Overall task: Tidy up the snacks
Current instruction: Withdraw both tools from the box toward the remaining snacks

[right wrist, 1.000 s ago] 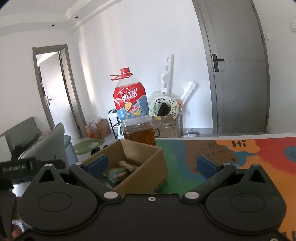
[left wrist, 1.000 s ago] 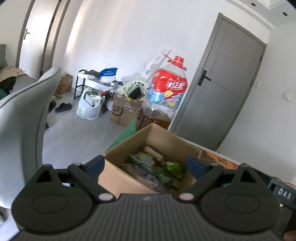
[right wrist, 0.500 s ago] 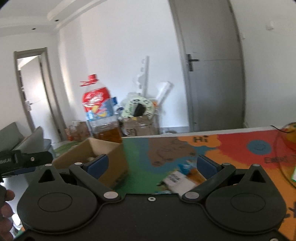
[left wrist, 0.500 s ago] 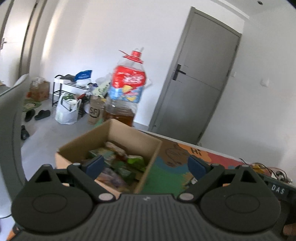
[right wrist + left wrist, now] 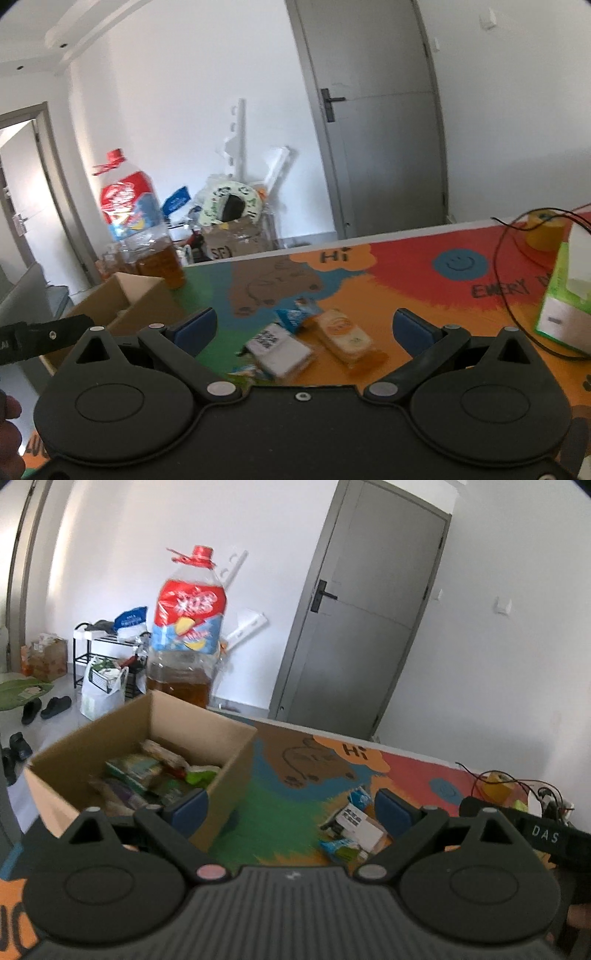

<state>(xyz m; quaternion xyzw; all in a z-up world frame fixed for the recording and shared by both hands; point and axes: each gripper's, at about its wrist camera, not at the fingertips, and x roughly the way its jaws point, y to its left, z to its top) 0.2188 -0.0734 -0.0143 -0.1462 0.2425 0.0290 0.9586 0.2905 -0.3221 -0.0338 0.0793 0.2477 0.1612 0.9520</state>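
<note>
An open cardboard box [image 5: 229, 771] [image 5: 147, 295] holding several snack packets [image 5: 147, 775] stands at the left end of the colourful table mat [image 5: 288, 812] [image 5: 424, 295]. Loose snacks lie on the mat to its right: a white packet [image 5: 279, 349] [image 5: 356, 821], an orange packet [image 5: 345, 338], a blue one [image 5: 295, 315] [image 5: 358, 797] and a green-blue one [image 5: 341, 847]. My left gripper [image 5: 291, 808] is open beside the box's right wall. My right gripper [image 5: 303, 326] is open above the loose packets, holding nothing.
A large oil bottle with a red cap [image 5: 184, 627] [image 5: 136, 221] stands behind the box. At the table's right are a green tissue box [image 5: 565, 291], yellow tape [image 5: 545, 229] and black wires [image 5: 498, 266]. Grey door [image 5: 369, 609] and floor clutter lie beyond.
Both grippers have swung to the right, away from the box, so the loose snacks on the mat have come into view between the fingers. Both stayed open.
</note>
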